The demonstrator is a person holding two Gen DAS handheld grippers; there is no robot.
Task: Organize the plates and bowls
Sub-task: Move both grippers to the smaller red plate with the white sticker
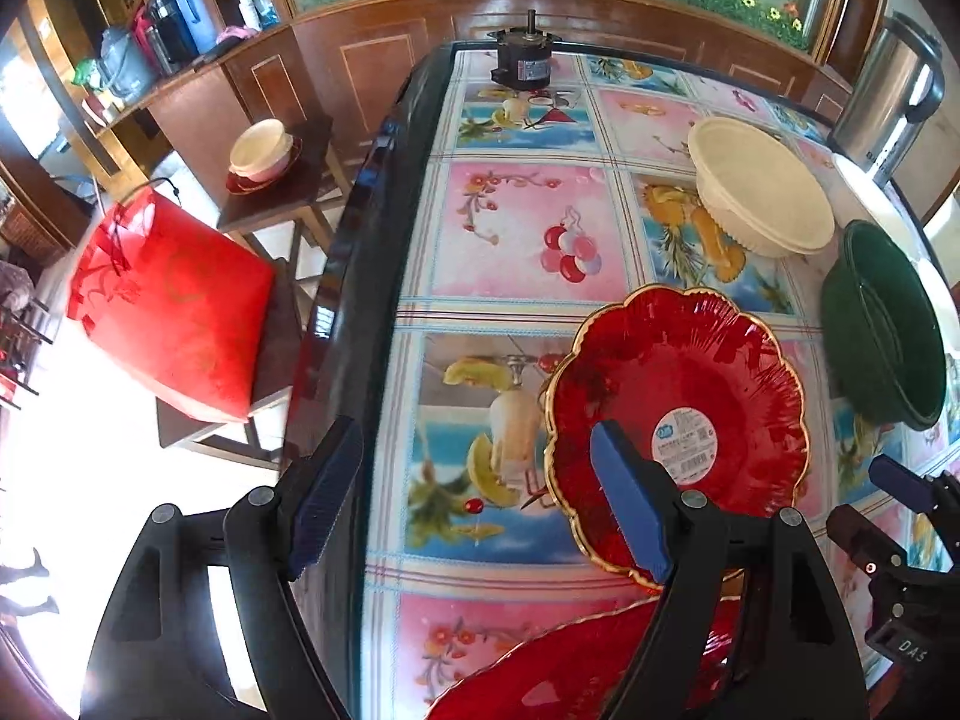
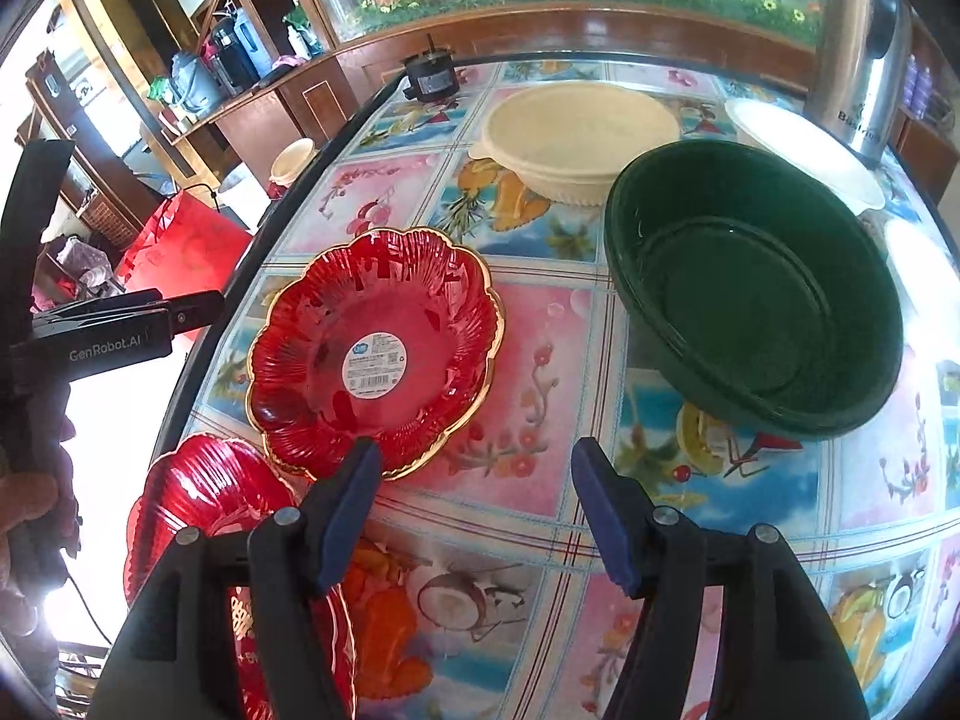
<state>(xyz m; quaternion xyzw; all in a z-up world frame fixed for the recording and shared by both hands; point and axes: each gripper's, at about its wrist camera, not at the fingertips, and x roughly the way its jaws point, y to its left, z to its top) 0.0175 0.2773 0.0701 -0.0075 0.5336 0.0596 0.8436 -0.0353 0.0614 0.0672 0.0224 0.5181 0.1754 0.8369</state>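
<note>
A red scalloped plate with a gold rim and a round sticker [image 1: 678,414] [image 2: 375,348] lies on the patterned table. A second red plate [image 1: 570,672] [image 2: 234,546] lies nearer, at the table's front left corner. A dark green bowl [image 1: 879,324] [image 2: 756,288] stands to the right, a cream bowl [image 1: 759,186] [image 2: 579,138] behind it. My left gripper [image 1: 480,498] is open and empty, above the table's left edge, its right finger over the stickered plate. My right gripper [image 2: 480,516] is open and empty, above the table beside that plate.
A white plate [image 2: 804,150] and a steel kettle [image 2: 858,48] stand at the back right. A small black motor [image 1: 521,60] sits at the far edge. Left of the table, a red bag [image 1: 174,306] rests on a chair and bowls [image 1: 261,150] on a stool.
</note>
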